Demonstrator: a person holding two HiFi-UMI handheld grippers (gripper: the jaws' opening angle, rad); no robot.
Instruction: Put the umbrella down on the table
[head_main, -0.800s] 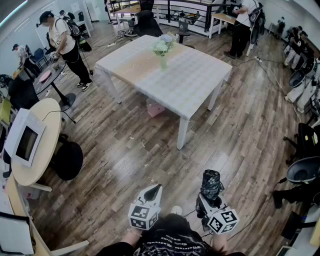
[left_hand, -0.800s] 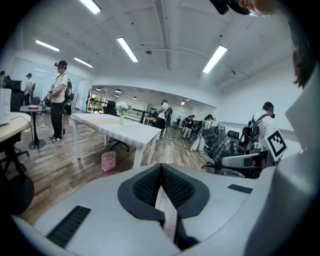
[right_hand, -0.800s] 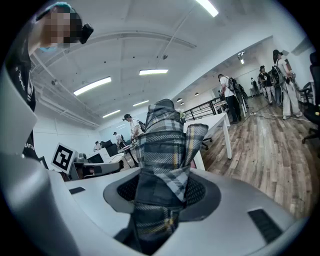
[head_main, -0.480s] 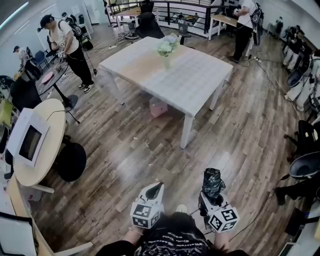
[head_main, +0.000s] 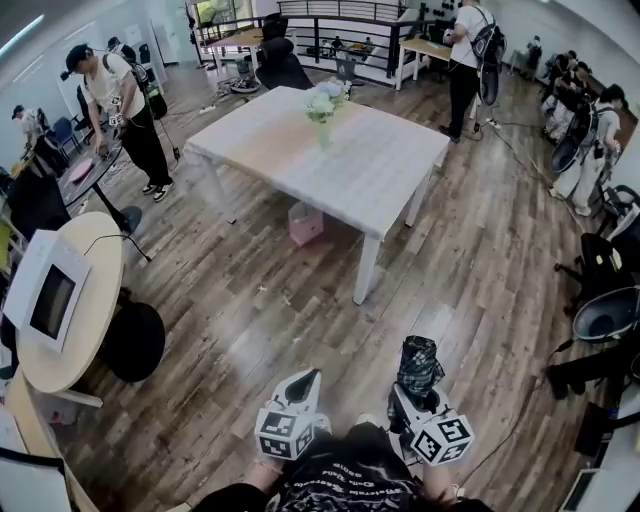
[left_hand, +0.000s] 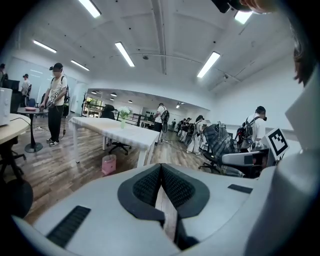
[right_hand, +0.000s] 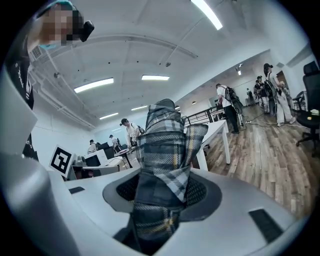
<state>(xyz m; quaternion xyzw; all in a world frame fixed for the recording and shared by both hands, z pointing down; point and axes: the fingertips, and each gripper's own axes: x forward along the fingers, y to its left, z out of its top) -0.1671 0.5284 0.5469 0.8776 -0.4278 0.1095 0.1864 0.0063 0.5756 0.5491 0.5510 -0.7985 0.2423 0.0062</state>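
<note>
light: bright and even, from ceiling strip lights (left_hand: 124, 54)
glare: strips blown out white; pale sheen on wood floor (head_main: 430, 325)
shadows: soft, faint under white table (head_main: 330, 160)
distortion: strong fisheye, dark vignette in all corners
focus: umbrella (right_hand: 162, 165) plaid fairly sharp; left gripper (left_hand: 161, 169) shell soft at bottom edge; far people small, slightly soft
masking: mosaic patch, right gripper view, top left

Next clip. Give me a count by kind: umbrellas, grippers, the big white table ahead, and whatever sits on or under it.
Umbrella: 1
Grippers: 2, the left gripper and the right gripper
White table: 1
Flower vase: 1, on the table
Pink bin: 1, under the table
Total: 6
</note>
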